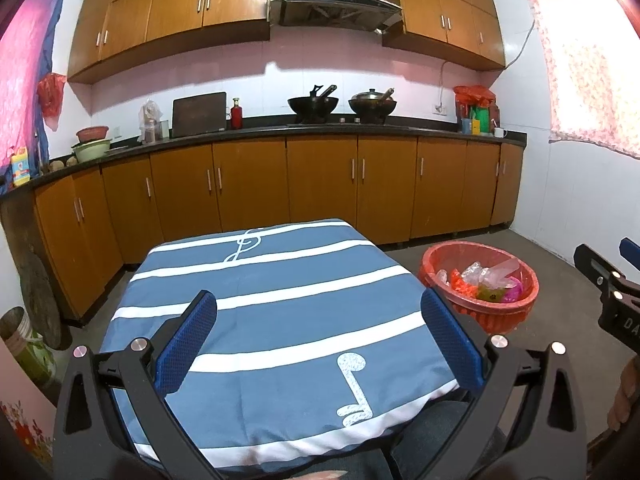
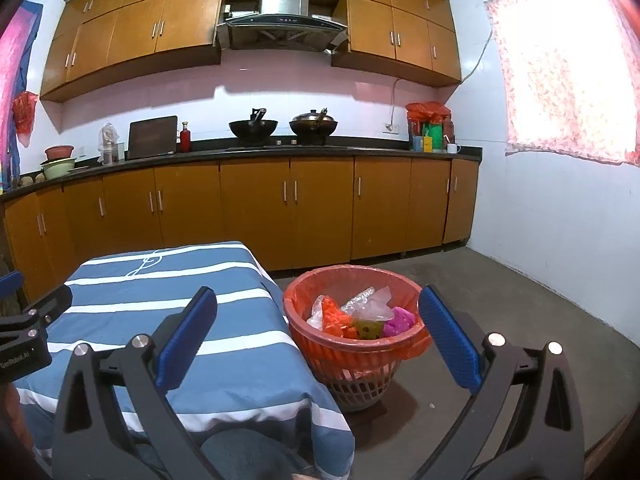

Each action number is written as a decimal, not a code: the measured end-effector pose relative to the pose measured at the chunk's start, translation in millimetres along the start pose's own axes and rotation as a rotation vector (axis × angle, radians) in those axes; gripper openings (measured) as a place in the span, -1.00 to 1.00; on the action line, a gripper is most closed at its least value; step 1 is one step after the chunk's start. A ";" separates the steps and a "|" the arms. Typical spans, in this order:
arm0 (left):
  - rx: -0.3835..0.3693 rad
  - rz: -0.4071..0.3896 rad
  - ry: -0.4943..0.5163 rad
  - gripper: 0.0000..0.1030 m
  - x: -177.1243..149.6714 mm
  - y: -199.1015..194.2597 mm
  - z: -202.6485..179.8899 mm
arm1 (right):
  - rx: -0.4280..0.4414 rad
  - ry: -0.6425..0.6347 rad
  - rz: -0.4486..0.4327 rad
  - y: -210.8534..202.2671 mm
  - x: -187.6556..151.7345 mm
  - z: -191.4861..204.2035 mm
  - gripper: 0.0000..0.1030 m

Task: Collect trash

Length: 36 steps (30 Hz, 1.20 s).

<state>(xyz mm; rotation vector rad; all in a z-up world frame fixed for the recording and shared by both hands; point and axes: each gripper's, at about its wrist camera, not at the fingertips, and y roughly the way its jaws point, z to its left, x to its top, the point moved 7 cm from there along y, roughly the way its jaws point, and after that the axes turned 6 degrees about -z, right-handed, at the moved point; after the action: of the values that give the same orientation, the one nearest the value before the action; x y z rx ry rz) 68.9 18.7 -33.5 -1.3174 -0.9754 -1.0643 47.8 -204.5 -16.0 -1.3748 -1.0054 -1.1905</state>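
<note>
Left wrist view, left to right: the table (image 1: 280, 312) under a blue-and-white striped cloth with music-note print shows no loose trash on the part in view. The left gripper (image 1: 318, 334) hangs above the near half of it, jaws spread wide and nothing between them. Right of the table, on the floor, sits the waste basket (image 1: 516, 314), lined with a red bag. At the far right edge, part of the right gripper (image 1: 608, 292) shows.

Right wrist view: table edge on the left, basket (image 2: 354, 376) just beside its corner. The right gripper (image 2: 318, 332) is pointed at the basket from above and short of it, jaws released, empty. All visible trash (image 2: 360, 316) is already in the basket: clear crinkled plastic film, orange and pink wrappers, a small yellow-green packet.

Handling, my read:
- Contents look very light and soft: thin film and wrappers. They will crumple and slip under the pads, so pinch a bunched fold, not a flat face.
- The liner (image 2: 412, 354) is thin plastic draped over the rim; it would likely tear if dragged. Best hold is the loose flap hanging off the near-right rim.
- The basket is a latticed plastic shell, stiff but light, and probably tips if pulled from one side.
</note>
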 end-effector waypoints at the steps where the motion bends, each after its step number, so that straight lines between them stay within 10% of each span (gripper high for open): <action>1: 0.000 0.003 -0.002 0.96 -0.2 0.5 0.6 | 0.000 0.000 0.002 0.3 -0.2 -0.1 0.92; 36: -0.005 0.005 0.000 0.96 -0.1 -0.3 -0.1 | -0.015 0.006 0.001 -1.1 -1.3 -1.7 0.92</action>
<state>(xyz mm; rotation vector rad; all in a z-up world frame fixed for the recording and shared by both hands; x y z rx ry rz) 68.5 18.6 -33.5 -1.3230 -0.9701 -1.0634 46.2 -206.0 -17.0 -1.3827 -0.9933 -1.2025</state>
